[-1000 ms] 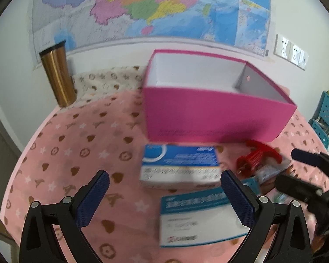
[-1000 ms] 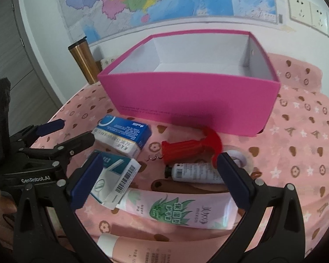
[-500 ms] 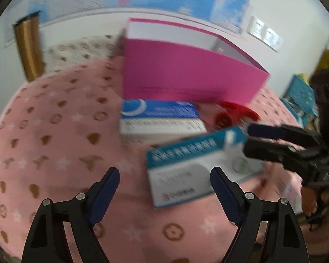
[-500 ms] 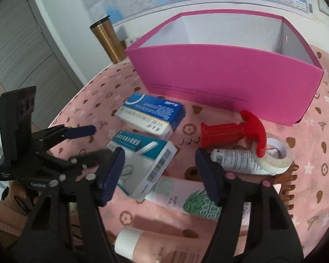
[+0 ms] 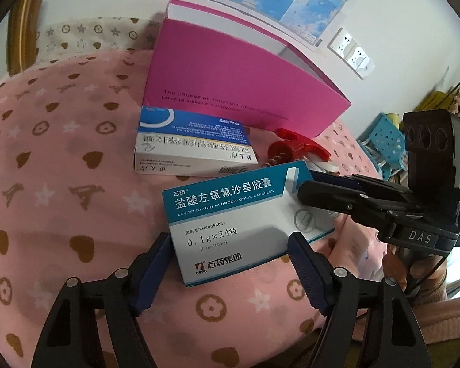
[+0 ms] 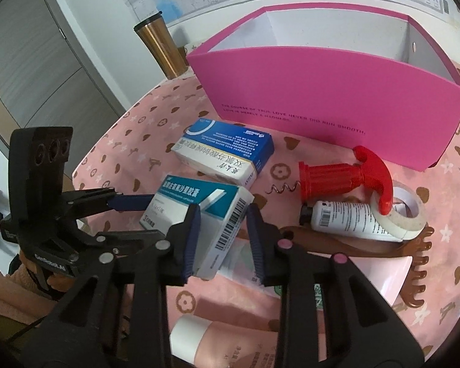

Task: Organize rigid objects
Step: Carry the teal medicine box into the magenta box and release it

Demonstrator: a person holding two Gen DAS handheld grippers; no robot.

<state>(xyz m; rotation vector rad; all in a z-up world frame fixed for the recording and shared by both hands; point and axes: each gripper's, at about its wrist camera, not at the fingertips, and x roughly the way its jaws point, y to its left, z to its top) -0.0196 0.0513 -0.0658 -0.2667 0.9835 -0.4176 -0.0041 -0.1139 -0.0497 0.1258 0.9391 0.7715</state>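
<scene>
A teal-and-white medicine box (image 5: 242,214) lies tilted on the pink cloth, also in the right wrist view (image 6: 205,214). My left gripper (image 5: 230,263) is open, its fingers either side of the box's near end. My right gripper (image 6: 224,239) has closed in around the box's barcode end, its pads at or nearly touching it; it shows in the left wrist view (image 5: 325,190). A blue-and-white medicine box (image 6: 227,153) lies behind it. The open pink box (image 6: 328,86) stands at the back.
A red corkscrew (image 6: 343,174), a white bottle (image 6: 343,220), a tape roll (image 6: 404,214), a brown hair claw (image 6: 414,251) and tubes (image 6: 230,337) lie to the right and front. A gold tumbler (image 6: 162,49) stands back left. The table edge is at the left.
Both grippers moved in on the teal-and-white box. The right gripper's fingers narrowed around its barcode end. The left gripper came lower and closer to its near end.
</scene>
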